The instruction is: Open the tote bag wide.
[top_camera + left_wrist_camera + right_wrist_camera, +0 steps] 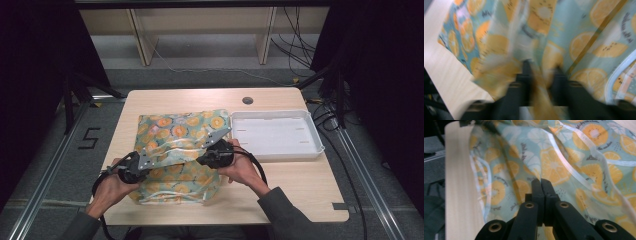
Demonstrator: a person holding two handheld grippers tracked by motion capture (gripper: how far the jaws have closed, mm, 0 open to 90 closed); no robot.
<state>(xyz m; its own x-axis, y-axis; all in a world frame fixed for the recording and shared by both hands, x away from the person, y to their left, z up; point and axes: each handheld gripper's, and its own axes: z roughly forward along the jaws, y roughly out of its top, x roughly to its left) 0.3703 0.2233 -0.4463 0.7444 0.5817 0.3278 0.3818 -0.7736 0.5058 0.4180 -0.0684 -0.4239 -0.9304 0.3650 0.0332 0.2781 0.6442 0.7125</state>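
A see-through bag (180,130) printed with orange slices on pale teal lies on the wooden table (300,185), with a raised fold across its middle. My left gripper (154,162) is at the fold's left end. In the blurred left gripper view its jaws (542,72) are shut on a pinch of the bag (586,37). My right gripper (201,160) is at the fold's right end. In the right gripper view its jaws (541,183) press tight together against the bag's film (574,157), beside a white seal strip (574,173).
An empty white tray (315,135) stands just right of the bag, almost touching it. A round cable hole (247,100) sits near the table's far edge. Bare wood lies at the front right and along the left edge (456,182). Cables trail over the floor beyond.
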